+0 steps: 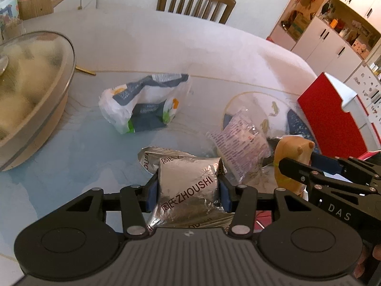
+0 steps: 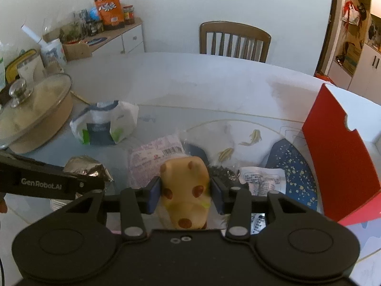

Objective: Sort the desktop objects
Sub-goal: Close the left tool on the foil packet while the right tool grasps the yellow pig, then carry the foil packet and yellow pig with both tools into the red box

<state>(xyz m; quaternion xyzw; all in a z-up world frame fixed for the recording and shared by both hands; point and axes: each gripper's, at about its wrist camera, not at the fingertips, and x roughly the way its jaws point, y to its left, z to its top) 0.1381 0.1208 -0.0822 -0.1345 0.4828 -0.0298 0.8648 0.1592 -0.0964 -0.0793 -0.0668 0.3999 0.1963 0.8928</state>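
your left gripper [image 1: 188,190] is clamping a silver foil packet [image 1: 188,178] across its middle, pads pressing both sides, jaws partly closed around its width. the packet is looking light and crinkly, probably slippery, so you are holding it at a sensible spot: the puffed body, not the thin sealed edge. your right gripper [image 2: 184,190] is squeezing a yellow spotted toy [image 2: 185,186] by its flanks; it is looking soft and rubbery, so it is likely giving a little under the pads but not breaking.

both things are sitting near the front of the table [image 1: 166,47], just beside each other, with a pink printed packet [image 1: 240,140] lying between and behind them and a white and blue bag [image 1: 142,107] standing further back.

to the left, a lidded pot [image 1: 31,90] is holding pale, rounded food under steamy glass. to the right, a red box [image 1: 333,112] is standing open-sided; you are not seeing its contents from here.
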